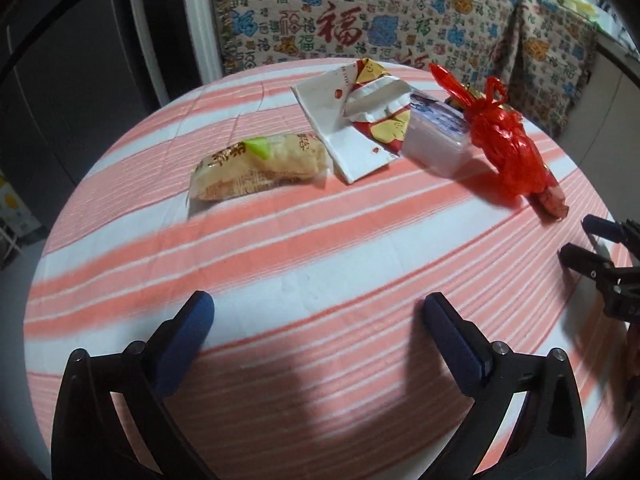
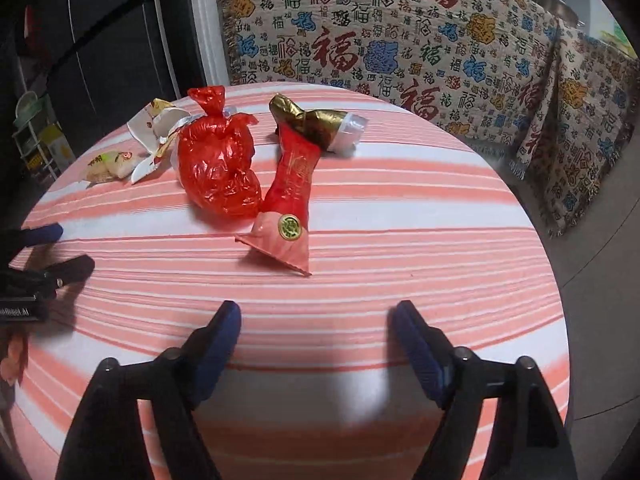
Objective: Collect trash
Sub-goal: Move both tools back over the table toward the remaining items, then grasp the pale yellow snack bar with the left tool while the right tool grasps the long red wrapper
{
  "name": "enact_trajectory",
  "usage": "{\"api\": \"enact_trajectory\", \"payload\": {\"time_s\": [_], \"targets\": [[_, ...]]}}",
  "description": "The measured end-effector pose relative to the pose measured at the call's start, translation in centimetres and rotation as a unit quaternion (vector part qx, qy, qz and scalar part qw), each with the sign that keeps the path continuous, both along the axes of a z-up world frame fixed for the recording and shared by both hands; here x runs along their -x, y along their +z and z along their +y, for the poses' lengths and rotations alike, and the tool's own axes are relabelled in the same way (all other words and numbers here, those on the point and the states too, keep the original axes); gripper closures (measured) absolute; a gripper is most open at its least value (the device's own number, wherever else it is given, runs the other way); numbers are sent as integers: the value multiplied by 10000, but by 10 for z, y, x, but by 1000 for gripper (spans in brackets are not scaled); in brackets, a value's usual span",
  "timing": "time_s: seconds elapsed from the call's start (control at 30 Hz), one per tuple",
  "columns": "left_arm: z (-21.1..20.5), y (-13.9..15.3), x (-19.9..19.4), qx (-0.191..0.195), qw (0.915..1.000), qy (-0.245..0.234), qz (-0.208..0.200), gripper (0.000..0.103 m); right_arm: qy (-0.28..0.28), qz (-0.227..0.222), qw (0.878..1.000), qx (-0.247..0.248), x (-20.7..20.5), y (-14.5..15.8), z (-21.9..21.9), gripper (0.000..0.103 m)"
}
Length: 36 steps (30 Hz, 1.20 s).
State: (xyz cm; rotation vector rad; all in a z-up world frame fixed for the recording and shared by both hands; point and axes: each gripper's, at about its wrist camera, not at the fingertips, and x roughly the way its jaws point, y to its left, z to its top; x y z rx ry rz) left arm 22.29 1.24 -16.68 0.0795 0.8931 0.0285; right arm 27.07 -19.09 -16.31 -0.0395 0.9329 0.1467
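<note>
Trash lies on a round table with a pink and white striped cloth [image 1: 320, 240]. A yellow snack packet [image 1: 260, 168] sits left of a torn white and red paper wrapper [image 1: 348, 120], a clear plastic container [image 1: 436, 136] and a tied red plastic bag [image 1: 504, 148]. In the right wrist view the red bag [image 2: 218, 168] touches a long red and gold wrapper [image 2: 292, 184]. My left gripper [image 1: 318, 308] is open over bare cloth, well short of the packet. My right gripper [image 2: 316, 316] is open with nothing between its fingers, just short of the red and gold wrapper.
A seat covered by a patterned blanket with red characters [image 1: 360, 12] stands behind the table. Dark cabinet doors [image 1: 60, 80] fill the left. The table edge curves close on the right [image 2: 560, 280], with grey floor beyond. Each gripper shows at the edge of the other's view.
</note>
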Motion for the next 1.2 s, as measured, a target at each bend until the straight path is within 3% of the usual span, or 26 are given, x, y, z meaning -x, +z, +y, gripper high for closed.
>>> {"api": "enact_trajectory", "payload": {"time_s": [0.23, 0.43, 0.5, 0.6, 0.73, 0.8, 0.87, 1.03, 1.13, 1.2], "targets": [[2, 4, 0, 7, 9996, -245, 126, 0, -11, 13, 10000, -13, -9, -4, 4, 17], [48, 36, -36, 353, 9985, -407, -138, 1, -10, 7, 10000, -4, -8, -4, 3, 17], [60, 43, -55, 293, 9980, -516, -234, 1, -13, 7, 10000, -6, -10, -5, 3, 17], [65, 38, -81, 278, 9967, -760, -18, 1, -13, 3, 10000, -5, -9, -5, 3, 17], [45, 24, -94, -141, 9927, -1200, 28, 2, -12, -1, 10000, -10, -9, -5, 3, 17], [34, 22, -92, -205, 9888, -1480, 50, 16, -12, -3, 10000, -28, -9, -5, 3, 17], [27, 21, -85, -147, 9861, -1653, 129, 40, -13, -13, 10000, -86, -9, -5, 2, 17], [18, 22, -61, -83, 9840, -1771, 185, 68, -74, -101, 9972, -734, -7, -5, -17, 17], [16, 22, -44, 138, 9880, -1522, 232, 70, -217, -93, 9935, -1110, -12, 0, -32, 24], [12, 21, -30, 347, 9895, -1380, 260, 70, -160, -101, 9915, -1285, -19, 8, -35, 37]]}}
